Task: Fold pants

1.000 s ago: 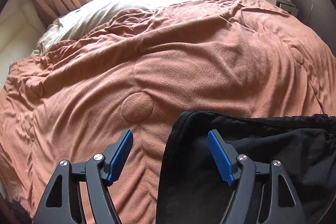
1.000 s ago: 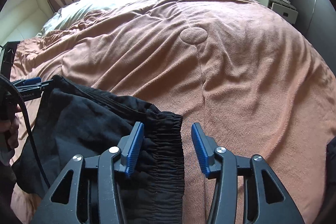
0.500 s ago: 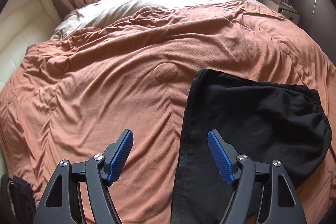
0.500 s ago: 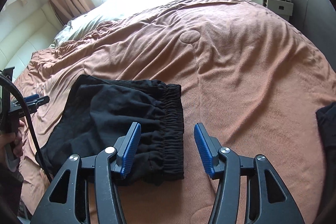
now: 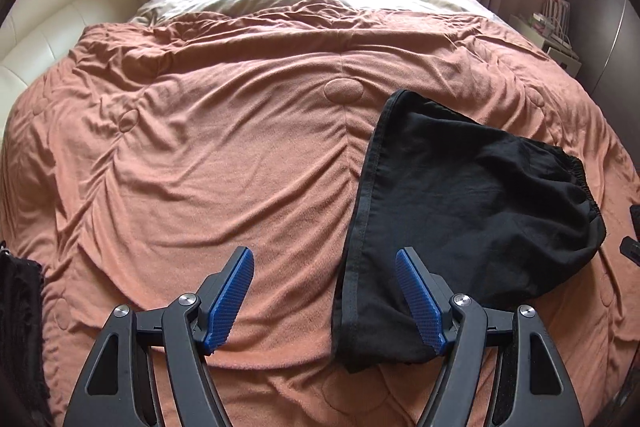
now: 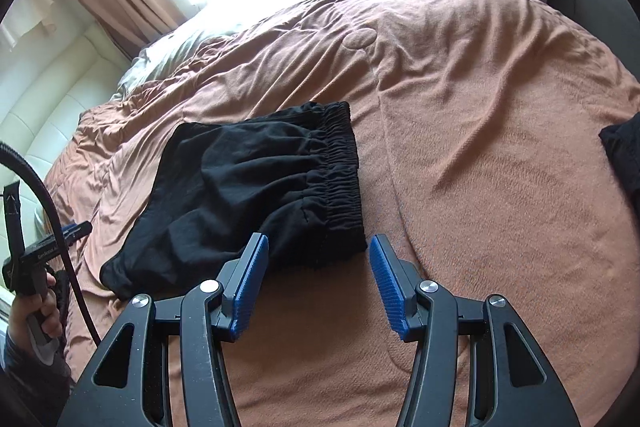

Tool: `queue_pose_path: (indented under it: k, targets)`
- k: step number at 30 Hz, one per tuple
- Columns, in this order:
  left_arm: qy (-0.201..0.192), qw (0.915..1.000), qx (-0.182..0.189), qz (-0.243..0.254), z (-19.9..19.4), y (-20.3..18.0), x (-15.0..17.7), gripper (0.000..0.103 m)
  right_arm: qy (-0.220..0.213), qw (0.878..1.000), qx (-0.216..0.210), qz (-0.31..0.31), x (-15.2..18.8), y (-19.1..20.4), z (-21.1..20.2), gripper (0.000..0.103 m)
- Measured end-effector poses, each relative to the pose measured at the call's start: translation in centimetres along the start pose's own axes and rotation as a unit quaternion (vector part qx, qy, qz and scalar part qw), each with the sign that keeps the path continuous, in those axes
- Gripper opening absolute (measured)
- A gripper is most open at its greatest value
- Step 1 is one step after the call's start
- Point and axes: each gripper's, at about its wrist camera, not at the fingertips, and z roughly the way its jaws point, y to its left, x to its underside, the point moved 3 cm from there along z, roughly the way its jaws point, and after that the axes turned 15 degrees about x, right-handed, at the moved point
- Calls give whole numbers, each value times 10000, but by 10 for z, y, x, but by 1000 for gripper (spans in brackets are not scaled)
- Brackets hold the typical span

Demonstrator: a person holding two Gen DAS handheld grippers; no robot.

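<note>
The black pants [image 5: 472, 203] are lying folded into a compact bundle on the brown blanket [image 5: 208, 163], and nothing is being held by either tool. The left gripper [image 5: 325, 301] is being carried above the bed with its jaws spread wide and empty; the bound side edge of the pants is running just ahead of and between its fingers, nearer the right finger, but no pad is pressing on the cloth. The right gripper [image 6: 319, 283] is likewise being kept apart and empty, its jaws standing about half spread, with the gathered elastic waistband [image 6: 340, 183] lying just ahead of its left finger and the bare blanket ahead of its right one. The bundle is judged to be resting as it does because the fold is already laid, the waistband turned toward the right gripper and the smoother folded edge toward the left, so that each tool is being given its own end to work. Both grippers are probably being held off the fabric so that the fold is not being dragged out of shape. A second dark garment [image 6: 624, 155] is being left well off to the right gripper's right side, apart from the bundle.
</note>
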Motion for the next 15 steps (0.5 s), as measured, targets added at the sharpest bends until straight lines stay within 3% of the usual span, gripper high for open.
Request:
queue_pose_path:
  k: [13, 15]
  targets:
    - [295, 9963, 510, -630, 19, 18, 47, 75, 466, 9964, -563, 439, 6, 2, 46, 52]
    - [385, 9962, 527, -582, 28, 17, 52, 66, 455, 9959, -604, 503, 3, -1, 51, 52]
